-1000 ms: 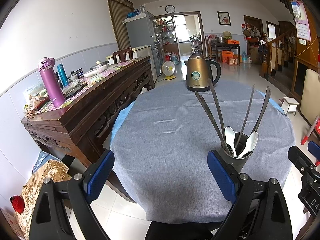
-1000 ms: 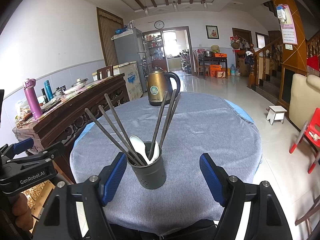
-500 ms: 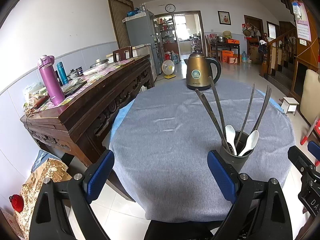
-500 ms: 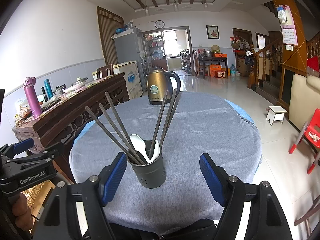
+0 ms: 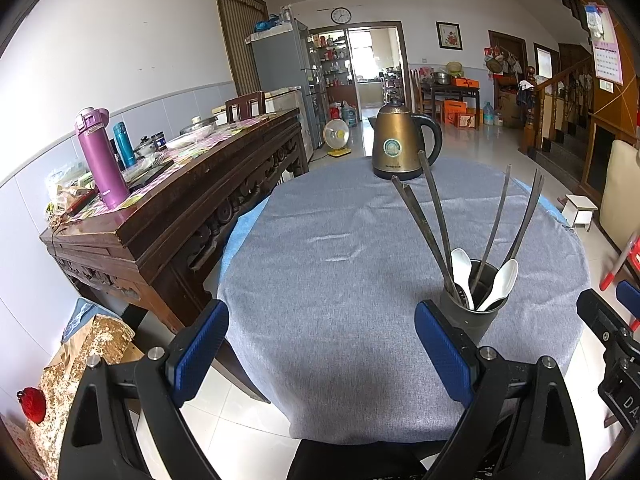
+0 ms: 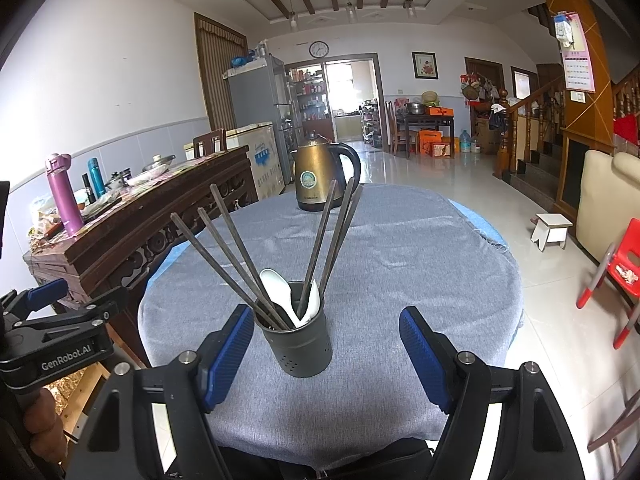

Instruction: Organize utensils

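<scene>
A dark grey utensil holder [image 6: 299,340] stands near the front of the round table [image 6: 420,264] with its grey cloth. It holds several metal chopsticks [image 6: 236,256] and two white spoons [image 6: 278,290]. It also shows in the left wrist view [image 5: 474,314], just beyond my right finger. My right gripper [image 6: 326,356] is open and empty, its fingers either side of the holder, a little in front of it. My left gripper [image 5: 320,350] is open and empty over the table's front left edge.
A golden kettle [image 5: 400,148] stands at the table's far side. A dark wooden sideboard [image 5: 160,208] with a purple flask [image 5: 100,156] and clutter runs along the left. A red chair [image 6: 616,276] and a small stool [image 6: 552,230] stand on the tiled floor at the right.
</scene>
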`<state>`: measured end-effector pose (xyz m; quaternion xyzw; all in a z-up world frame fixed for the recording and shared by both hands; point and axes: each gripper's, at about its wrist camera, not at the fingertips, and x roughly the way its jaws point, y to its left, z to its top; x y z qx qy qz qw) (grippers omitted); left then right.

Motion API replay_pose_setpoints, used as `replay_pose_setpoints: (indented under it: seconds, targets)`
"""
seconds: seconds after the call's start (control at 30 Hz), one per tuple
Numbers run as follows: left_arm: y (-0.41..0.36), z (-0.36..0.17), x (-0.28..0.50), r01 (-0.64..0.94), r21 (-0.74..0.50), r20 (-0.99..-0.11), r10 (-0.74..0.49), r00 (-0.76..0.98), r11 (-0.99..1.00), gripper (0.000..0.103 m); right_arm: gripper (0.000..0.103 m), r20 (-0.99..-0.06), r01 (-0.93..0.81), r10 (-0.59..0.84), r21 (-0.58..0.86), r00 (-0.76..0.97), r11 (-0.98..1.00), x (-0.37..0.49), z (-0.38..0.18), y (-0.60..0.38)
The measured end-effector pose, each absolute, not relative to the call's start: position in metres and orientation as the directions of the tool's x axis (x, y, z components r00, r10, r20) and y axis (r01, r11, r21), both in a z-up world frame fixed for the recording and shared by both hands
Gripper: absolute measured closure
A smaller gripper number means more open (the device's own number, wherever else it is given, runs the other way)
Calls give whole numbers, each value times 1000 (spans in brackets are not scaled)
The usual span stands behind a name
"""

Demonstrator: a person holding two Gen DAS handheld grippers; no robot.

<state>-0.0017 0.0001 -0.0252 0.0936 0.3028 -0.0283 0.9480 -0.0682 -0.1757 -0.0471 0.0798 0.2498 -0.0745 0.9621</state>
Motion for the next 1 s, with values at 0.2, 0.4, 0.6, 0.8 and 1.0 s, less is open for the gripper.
replay_pose_setpoints:
  seconds: [0.2, 0.4, 0.6, 0.8, 1.0]
  targets:
    - [0, -26, -2, 109, 160, -580, 4, 814, 981, 9, 25, -497, 185, -106, 112, 861, 976, -68, -48, -176]
    - [0, -28, -1, 107, 155, -581, 3, 814, 982, 9, 24, -509, 192, -108, 115, 854, 975, -64, -47, -176]
    - [0, -28, -1, 107, 153, -584, 3, 812, 983, 9, 25, -512, 192, -108, 113, 852, 975, -64, -47, -175]
    - [0, -28, -1, 108, 150, -586, 1, 810, 983, 9, 25, -511, 193, -110, 113, 853, 975, -64, -47, -175]
    - [3, -27, 0, 106, 147, -586, 0, 810, 984, 9, 24, -506, 199, -118, 110, 855, 974, -63, -47, -173]
